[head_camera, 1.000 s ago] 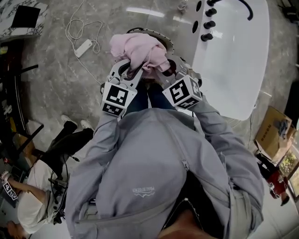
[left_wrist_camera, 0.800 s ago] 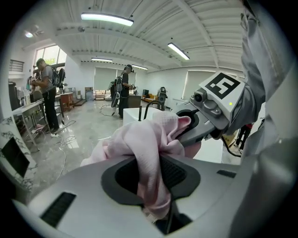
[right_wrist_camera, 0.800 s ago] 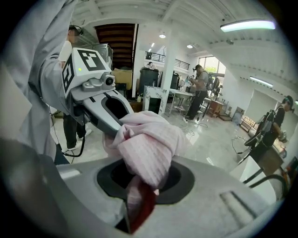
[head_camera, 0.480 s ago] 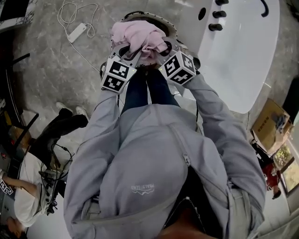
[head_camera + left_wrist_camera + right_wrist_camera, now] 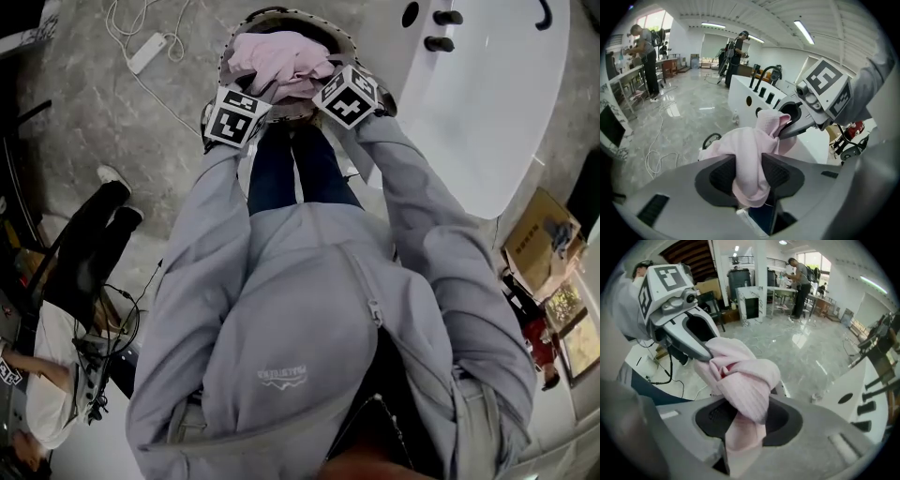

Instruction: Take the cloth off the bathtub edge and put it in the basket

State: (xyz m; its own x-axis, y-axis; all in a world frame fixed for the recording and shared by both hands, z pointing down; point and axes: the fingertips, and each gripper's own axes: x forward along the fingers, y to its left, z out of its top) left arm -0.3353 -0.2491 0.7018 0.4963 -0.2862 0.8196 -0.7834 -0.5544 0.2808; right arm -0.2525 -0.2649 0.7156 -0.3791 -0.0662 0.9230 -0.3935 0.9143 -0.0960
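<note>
The pink cloth [image 5: 281, 58] is bunched over the round basket [image 5: 228, 58], inside its rim. My left gripper [image 5: 260, 87] grips the cloth's near left side and my right gripper [image 5: 314, 84] its near right side. In the left gripper view, the cloth [image 5: 750, 154] is pinched between the pads of the left gripper [image 5: 749, 176], whose jaws are opening; the right gripper [image 5: 786, 127] holds the far end. The right gripper view shows the cloth [image 5: 740, 376] hanging between the right gripper [image 5: 747, 420] pads, jaws opening too. The white bathtub [image 5: 487, 112] lies to the right.
Black taps [image 5: 441, 30] sit on the bathtub's end. A power strip with a white cable [image 5: 141, 52] lies on the grey floor left of the basket. A cardboard box [image 5: 539, 239] stands at the right. A person [image 5: 66, 319] sits at the lower left.
Both grippers have carried the cloth forward and down toward the basket. The bundle now sits lower within the basket's rim. Both grippers still hold it.
</note>
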